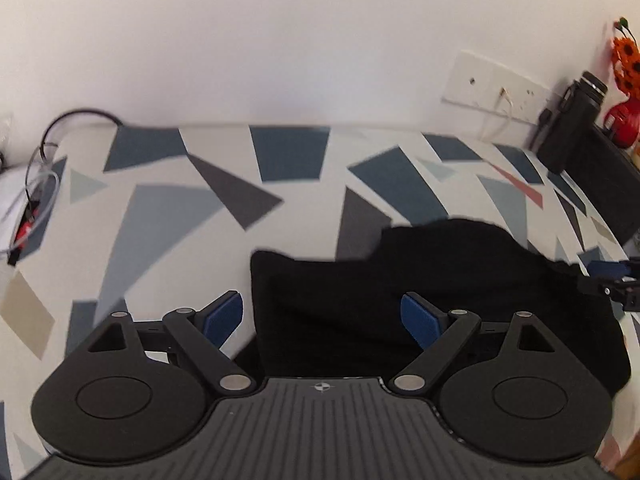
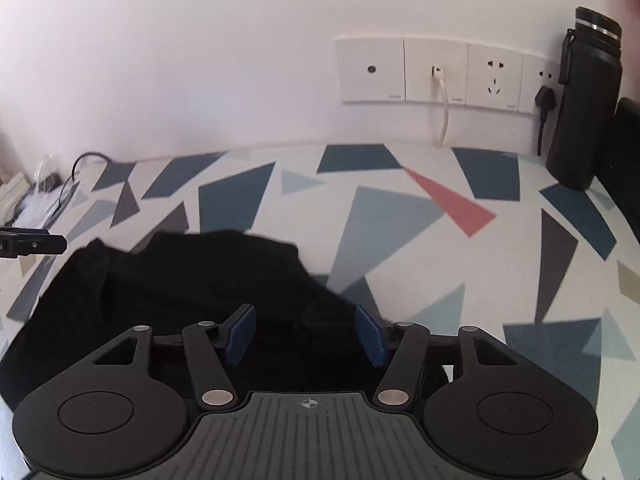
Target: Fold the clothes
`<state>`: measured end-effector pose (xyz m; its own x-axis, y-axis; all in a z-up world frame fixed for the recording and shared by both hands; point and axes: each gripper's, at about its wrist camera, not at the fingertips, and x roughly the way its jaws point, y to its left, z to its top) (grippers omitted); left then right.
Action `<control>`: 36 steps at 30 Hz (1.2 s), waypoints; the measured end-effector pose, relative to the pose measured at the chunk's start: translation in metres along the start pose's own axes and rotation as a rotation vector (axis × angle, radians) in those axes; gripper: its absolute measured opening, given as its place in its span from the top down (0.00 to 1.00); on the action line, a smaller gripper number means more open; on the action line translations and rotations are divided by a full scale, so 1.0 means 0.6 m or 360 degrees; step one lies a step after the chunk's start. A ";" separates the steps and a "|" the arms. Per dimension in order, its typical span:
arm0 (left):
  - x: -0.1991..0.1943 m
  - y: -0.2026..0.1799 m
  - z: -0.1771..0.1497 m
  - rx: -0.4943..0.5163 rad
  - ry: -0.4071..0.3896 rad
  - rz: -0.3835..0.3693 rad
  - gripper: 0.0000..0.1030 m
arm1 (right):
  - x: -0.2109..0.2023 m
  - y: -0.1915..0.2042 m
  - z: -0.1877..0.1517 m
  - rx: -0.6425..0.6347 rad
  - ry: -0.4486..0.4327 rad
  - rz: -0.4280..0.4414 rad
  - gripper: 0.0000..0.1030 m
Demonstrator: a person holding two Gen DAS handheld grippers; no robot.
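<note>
Left wrist view: your left tongs (image 1: 322, 318) stand apart above the near left edge of the black garment (image 1: 440, 292), which lies crumpled on the patterned surface (image 1: 168, 216).
Garment's right end: your right tongs (image 1: 612, 276) sit there.
Right wrist view: your right tongs (image 2: 306, 336) stand apart over the black garment (image 2: 180, 280), gripping nothing.
Beyond the garment: black bottle (image 2: 582, 100) at the wall.

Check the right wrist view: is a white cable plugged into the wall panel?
Yes: a white cable hangs from a port in the wall panel above the table.
</note>
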<state>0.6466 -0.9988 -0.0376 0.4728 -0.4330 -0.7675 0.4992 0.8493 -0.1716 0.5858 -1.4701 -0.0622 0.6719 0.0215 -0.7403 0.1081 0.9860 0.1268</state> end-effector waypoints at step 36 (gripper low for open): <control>0.083 0.019 -0.006 0.0077 0.0047 0.0312 0.03 | 0.113 0.122 0.021 -0.0606 0.0127 0.0065 0.54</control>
<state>0.6732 -1.0093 -0.0802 0.5432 -0.2508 -0.8013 0.4343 0.9007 0.0125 0.6486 -1.3984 -0.0945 0.6095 0.0601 -0.7905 -0.2075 0.9744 -0.0859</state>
